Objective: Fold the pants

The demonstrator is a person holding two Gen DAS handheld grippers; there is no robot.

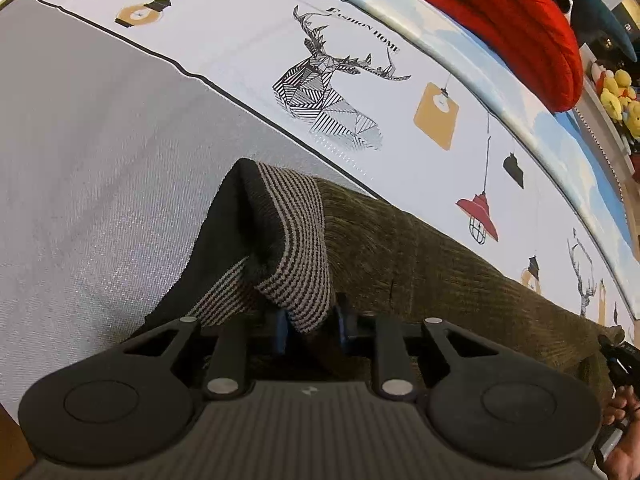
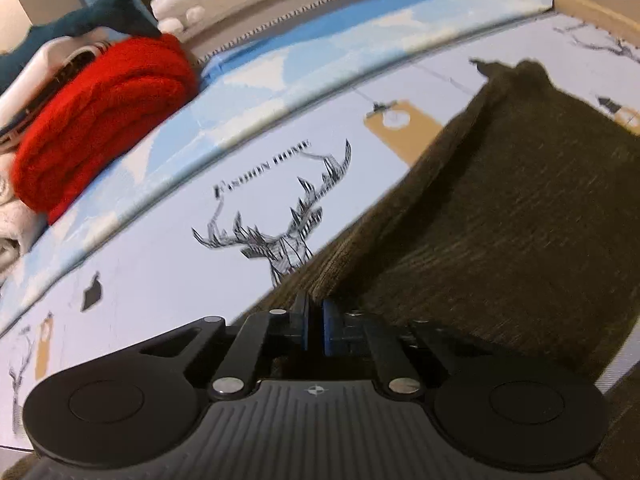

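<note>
Olive-brown corduroy pants lie on a bed, with the black and striped inside of the waistband turned up. My left gripper points steeply down and is shut on this waistband, which sits between the blue pads. In the right wrist view the pants stretch away to the upper right. My right gripper is shut on their near edge, pads almost touching with a thin ridge of fabric running in between. A hand shows at the right edge of the left wrist view.
The bed has a white sheet with a deer print and a grey cover. A red knitted bundle, white towels and a teal plush shark lie along the far side. Yellow plush toys sit beyond.
</note>
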